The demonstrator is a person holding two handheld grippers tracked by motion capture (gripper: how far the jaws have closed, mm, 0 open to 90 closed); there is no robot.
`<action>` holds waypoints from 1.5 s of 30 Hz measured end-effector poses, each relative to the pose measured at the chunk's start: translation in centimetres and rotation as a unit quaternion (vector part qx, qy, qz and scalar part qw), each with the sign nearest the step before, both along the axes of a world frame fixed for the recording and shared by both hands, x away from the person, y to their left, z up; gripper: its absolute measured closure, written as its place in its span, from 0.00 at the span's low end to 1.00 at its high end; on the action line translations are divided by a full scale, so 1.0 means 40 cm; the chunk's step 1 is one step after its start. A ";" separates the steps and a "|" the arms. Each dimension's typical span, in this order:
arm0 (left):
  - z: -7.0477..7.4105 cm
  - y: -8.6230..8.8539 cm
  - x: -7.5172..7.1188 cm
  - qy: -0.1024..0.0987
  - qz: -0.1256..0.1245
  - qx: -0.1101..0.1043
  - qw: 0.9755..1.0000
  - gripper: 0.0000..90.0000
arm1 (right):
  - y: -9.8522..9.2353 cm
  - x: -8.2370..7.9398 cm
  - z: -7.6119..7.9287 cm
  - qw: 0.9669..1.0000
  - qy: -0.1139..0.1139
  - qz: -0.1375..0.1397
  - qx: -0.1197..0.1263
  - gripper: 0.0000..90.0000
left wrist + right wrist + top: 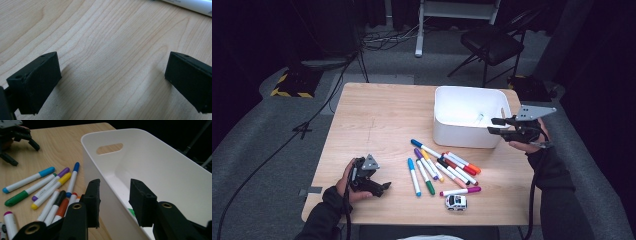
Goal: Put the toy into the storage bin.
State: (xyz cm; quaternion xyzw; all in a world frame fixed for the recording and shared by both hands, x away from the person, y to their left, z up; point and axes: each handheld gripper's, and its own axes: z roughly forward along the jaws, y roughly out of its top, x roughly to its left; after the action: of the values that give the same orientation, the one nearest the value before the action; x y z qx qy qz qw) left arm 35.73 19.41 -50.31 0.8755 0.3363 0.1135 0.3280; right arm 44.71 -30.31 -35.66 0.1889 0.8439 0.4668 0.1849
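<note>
High view: ten markers (443, 167) lie at the table's (377, 115) centre, one toy car (456, 202) at six o'clock, one white bin (467, 120) at two o'clock. Right gripper (496, 126), jaws apart and empty, straddles the bin's wall; left gripper (384, 187) gapes, empty.

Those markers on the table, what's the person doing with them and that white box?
It looks like the person is clearing markers off the wooden table into the white bin. The right gripper hangs at the bin's near rim with its fingers apart and nothing between them; something green lies inside the bin. The left gripper rests open on the table beside the pile. About ten markers and a small toy car lie on the table.
</note>
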 end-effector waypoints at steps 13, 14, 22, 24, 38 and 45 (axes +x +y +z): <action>0.000 0.000 0.000 0.000 0.000 0.000 1.000 0.01 | 0.032 -0.106 -0.145 0.999 0.024 0.047 -0.013 0.68; 0.000 0.000 0.000 0.000 0.000 0.000 1.000 0.01 | 0.034 -0.107 -0.157 0.998 0.029 0.049 -0.012 0.68; 0.000 0.000 0.000 0.000 0.000 0.000 1.000 0.01 | 0.072 -0.095 -0.257 0.995 0.066 0.054 -0.047 0.70; 0.000 0.000 0.000 -0.002 0.001 0.001 1.000 0.01 | 0.074 -0.086 -0.275 0.995 0.076 0.045 -0.048 0.71; 0.000 0.000 0.000 -0.002 0.001 0.001 1.000 0.01 | -0.065 -0.077 -0.235 0.998 0.046 -0.039 0.008 0.66; 0.000 0.000 0.000 0.000 0.000 0.000 1.000 0.01 | -0.135 -0.065 -0.188 0.993 0.022 -0.108 0.046 0.56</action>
State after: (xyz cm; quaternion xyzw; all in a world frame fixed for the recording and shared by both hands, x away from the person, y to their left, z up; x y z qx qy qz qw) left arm 35.73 19.42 -50.31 0.8755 0.3363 0.1137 0.3279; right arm 42.13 -35.71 -43.17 0.2976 0.8001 0.4783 0.2065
